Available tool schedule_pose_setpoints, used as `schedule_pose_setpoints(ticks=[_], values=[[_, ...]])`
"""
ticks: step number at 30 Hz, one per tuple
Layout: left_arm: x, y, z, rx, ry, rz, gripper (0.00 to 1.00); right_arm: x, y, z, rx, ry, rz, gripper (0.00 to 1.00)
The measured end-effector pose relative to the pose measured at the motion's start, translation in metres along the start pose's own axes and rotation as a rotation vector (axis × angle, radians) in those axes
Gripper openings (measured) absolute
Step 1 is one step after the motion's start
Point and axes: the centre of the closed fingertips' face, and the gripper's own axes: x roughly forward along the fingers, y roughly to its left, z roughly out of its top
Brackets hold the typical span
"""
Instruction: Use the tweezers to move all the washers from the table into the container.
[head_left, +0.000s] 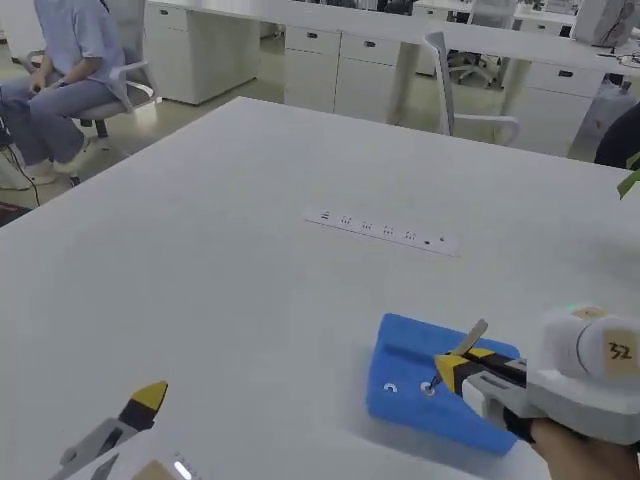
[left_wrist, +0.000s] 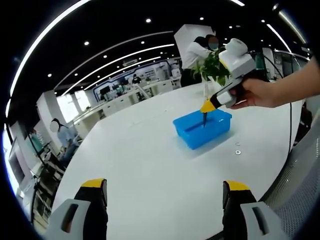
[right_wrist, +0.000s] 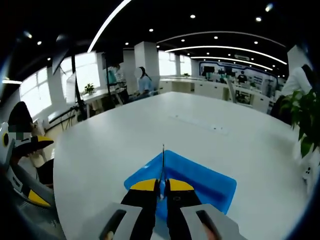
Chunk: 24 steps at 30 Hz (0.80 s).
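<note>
The right gripper (head_left: 450, 368) is clenched on the tweezers (head_left: 471, 339). Their tips reach down into the blue container (head_left: 402, 336) at the near right of the tabletop (head_left: 220, 270). Whether the tips hold anything cannot be told. One washer (head_left: 390, 388) lies inside, just left of the tips. The left gripper (left_wrist: 162, 186) hangs released at the near left, jaws wide apart and touching nothing. A label on the right gripper reads "32". Two more washers (left_wrist: 237, 148) lie on the tabletop near the container. A socket strip (head_left: 380, 230) sits farther back, and a person (head_left: 60, 70) sits at the far left.
</note>
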Motion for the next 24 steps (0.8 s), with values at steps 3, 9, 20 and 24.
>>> schedule_pose_setpoints(ticks=[3,9,20,24], values=[[0.0,0.001,0.0,-0.019,0.002,-0.005,0.99,0.005,-0.003,-0.006,0.058,0.008,-0.003,0.03],[-0.001,0.001,0.001,-0.038,0.009,-0.009,0.99,0.011,-0.007,-0.014,0.06,0.031,-0.013,0.03],[-0.006,0.009,0.008,-0.053,0.009,0.0,0.99,0.014,-0.008,-0.029,0.056,0.062,-0.012,0.03],[-0.011,0.013,0.011,-0.068,0.003,0.008,0.99,0.016,-0.007,-0.036,0.033,0.085,-0.015,0.03]])
